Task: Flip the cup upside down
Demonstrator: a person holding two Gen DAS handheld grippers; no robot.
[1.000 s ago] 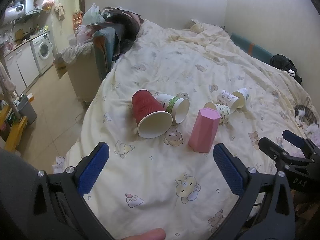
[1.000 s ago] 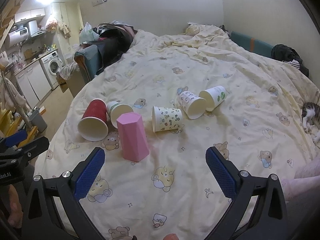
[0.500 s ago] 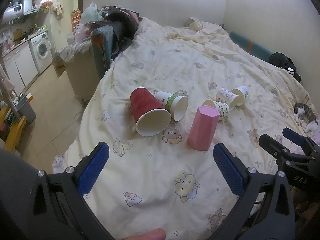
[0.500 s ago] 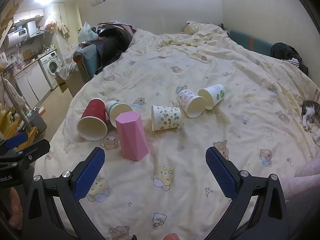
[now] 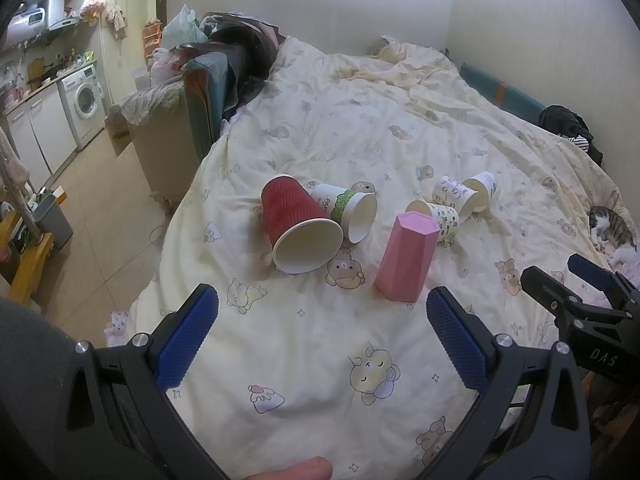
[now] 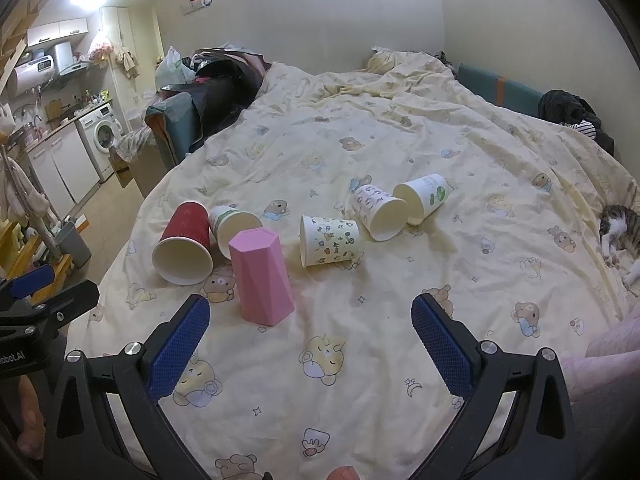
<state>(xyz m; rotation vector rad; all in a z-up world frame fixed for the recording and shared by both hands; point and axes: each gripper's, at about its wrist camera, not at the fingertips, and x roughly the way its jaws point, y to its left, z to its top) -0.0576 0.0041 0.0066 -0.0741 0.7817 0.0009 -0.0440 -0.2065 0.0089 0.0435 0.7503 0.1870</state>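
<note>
**Grippers spread above cups on a bed**

Both grippers hover over the quilt with jaws wide apart, holding nothing. Left gripper (image 5: 322, 330): blue pads point toward the cup group, none of the cups between them. Right gripper (image 6: 310, 336): likewise released, its pads framing bare quilt (image 6: 360, 360) nearer than the cups.

Pink cup (image 5: 405, 258): faceted, standing with its closed end up and wider end on the quilt, nearest to both grippers. Red cup (image 5: 298, 228): on its side, mouth toward the cameras, just left of the pink one. Green-banded cup (image 5: 347, 212): on its side, touching the red cup. Patterned cup (image 6: 330, 240): on its side, just right of the pink cup in the right wrist view. Two further paper cups (image 6: 400, 208) lie side by side beyond it, mouths toward the camera.

Cat (image 6: 622, 232): lying at the bed's right edge, well apart from the cups. Washing machine (image 5: 84, 102): far left, across the floor.
</note>
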